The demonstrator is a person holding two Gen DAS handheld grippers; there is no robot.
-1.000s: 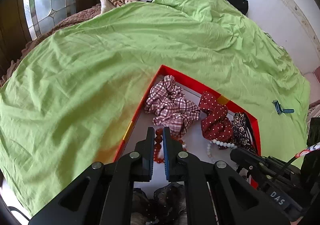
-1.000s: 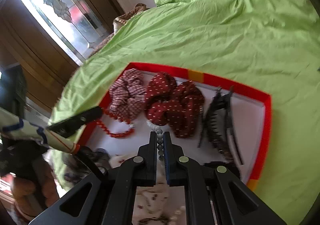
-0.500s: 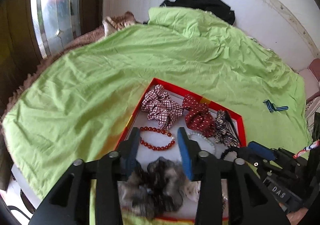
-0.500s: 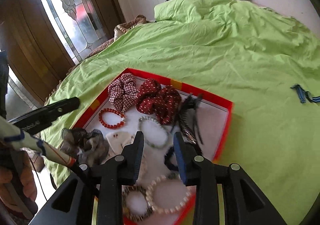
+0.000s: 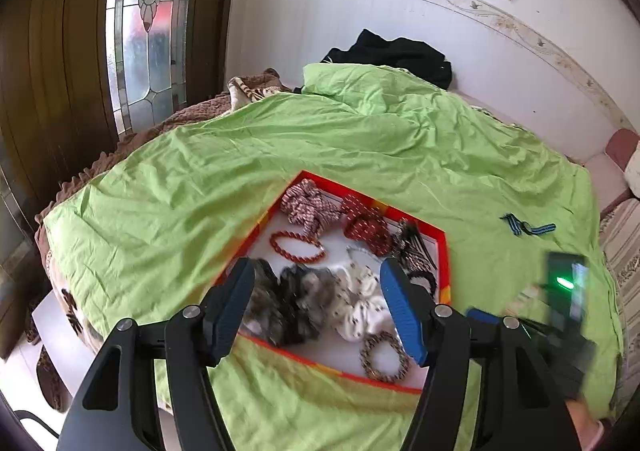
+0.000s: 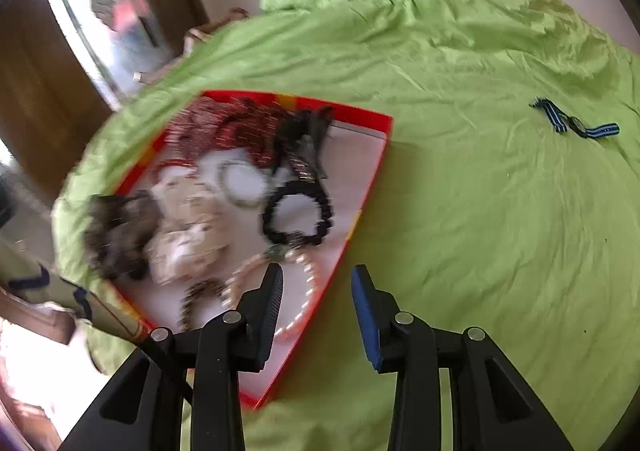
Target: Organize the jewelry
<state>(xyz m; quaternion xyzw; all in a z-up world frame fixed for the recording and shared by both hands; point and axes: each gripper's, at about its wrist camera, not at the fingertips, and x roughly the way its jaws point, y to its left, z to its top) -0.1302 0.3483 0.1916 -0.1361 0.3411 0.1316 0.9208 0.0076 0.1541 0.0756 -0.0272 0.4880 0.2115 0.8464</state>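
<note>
A red-rimmed tray [image 5: 441,251] [image 6: 376,167] lies on the green bed cover. It holds scrunchies, a red bead bracelet [image 5: 296,247], a black bracelet [image 6: 298,215], a pearl bracelet [image 6: 304,291], hair clips and other bands. A blue-striped watch [image 6: 576,125] [image 5: 528,227] lies alone on the cover to the right of the tray. My left gripper [image 5: 318,309] is open and empty, held above the tray's near side. My right gripper [image 6: 318,311] is open and empty, over the tray's right edge.
The green cover [image 5: 360,139] spreads wide around the tray. A black garment [image 5: 400,55] lies at the bed's far end by the white wall. A glass-paned wooden door [image 5: 140,31] stands at the left. The right gripper's body [image 5: 568,291] shows blurred in the left view.
Both grippers opened, let go of the bracelets in the tray and pulled back and up. The right gripper has swung to the right, toward the tray's edge.
</note>
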